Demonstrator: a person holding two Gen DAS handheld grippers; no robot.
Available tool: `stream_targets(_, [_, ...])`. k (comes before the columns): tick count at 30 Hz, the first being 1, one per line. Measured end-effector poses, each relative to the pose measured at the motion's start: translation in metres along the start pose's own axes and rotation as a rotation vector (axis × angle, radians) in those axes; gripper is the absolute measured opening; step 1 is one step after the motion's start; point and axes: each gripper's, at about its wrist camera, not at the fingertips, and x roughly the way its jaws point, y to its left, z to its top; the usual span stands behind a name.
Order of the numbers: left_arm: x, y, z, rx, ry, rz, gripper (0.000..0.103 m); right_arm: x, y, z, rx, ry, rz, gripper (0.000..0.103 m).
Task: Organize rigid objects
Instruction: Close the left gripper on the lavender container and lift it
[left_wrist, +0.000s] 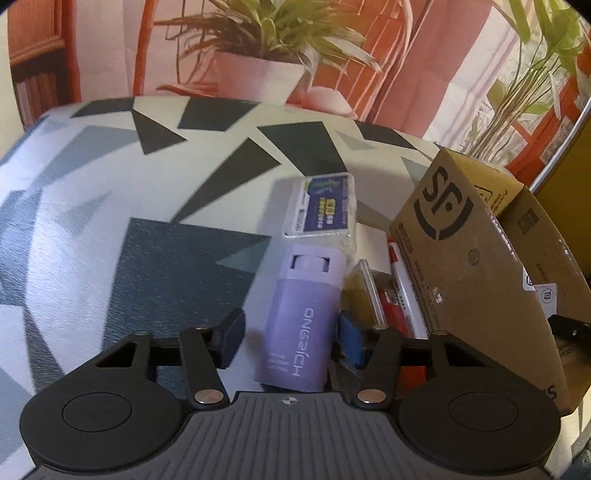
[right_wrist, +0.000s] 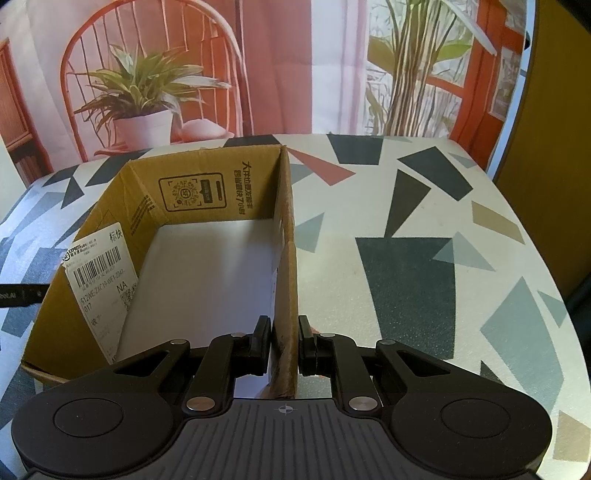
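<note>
A lilac cylindrical bottle (left_wrist: 303, 314) lies on the patterned table (left_wrist: 110, 221), its cap end pointing away from me. My left gripper (left_wrist: 291, 339) straddles its lower half, open, with a gap showing at each blue pad. Just beyond the bottle lies a small white pack with a blue label (left_wrist: 321, 210). A brown cardboard box (left_wrist: 461, 258) stands to the right. In the right wrist view my right gripper (right_wrist: 285, 343) is shut on the near right wall of this cardboard box (right_wrist: 207, 192), whose white floor is bare.
A yellow clear case (left_wrist: 364, 295) and a red-and-white pack (left_wrist: 400, 299) lie between the bottle and the box. Potted plants (right_wrist: 144, 99) and an orange chair stand beyond the far table edge. Open tabletop (right_wrist: 406, 277) spreads right of the box.
</note>
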Motion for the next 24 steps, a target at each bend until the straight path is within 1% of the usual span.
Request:
stream_targets(2, [0.000,-0.001,0.000,-0.002,-0.008,-0.018,0.044,0.000,0.000,0.000,-0.001,0.000,0.000,0.013])
stream_targets(5, [-0.002,-0.003,-0.003,0.000,-0.014,-0.020,0.044,0.000,0.000,0.000,0.000,0.000,0.000,0.013])
stream_targets(10, [-0.011,0.002,-0.012,-0.043,0.001,-0.020,0.044,0.000,0.000,0.000,0.001,0.000,0.001,0.013])
stream_targets(13, [-0.017,0.004,-0.021,-0.068,-0.009,-0.024,0.044,0.000,0.000,0.000,0.001,0.000,0.000,0.013])
stream_targets(21, [-0.026,0.006,-0.030,-0.113,-0.030,0.027,0.043,0.000,0.001,0.000,0.000,0.000,-0.002,0.013])
stream_targets(24, [-0.030,0.008,-0.033,-0.131,-0.033,0.034,0.043,0.000,0.001,0.000,-0.001,-0.001,-0.002,0.014])
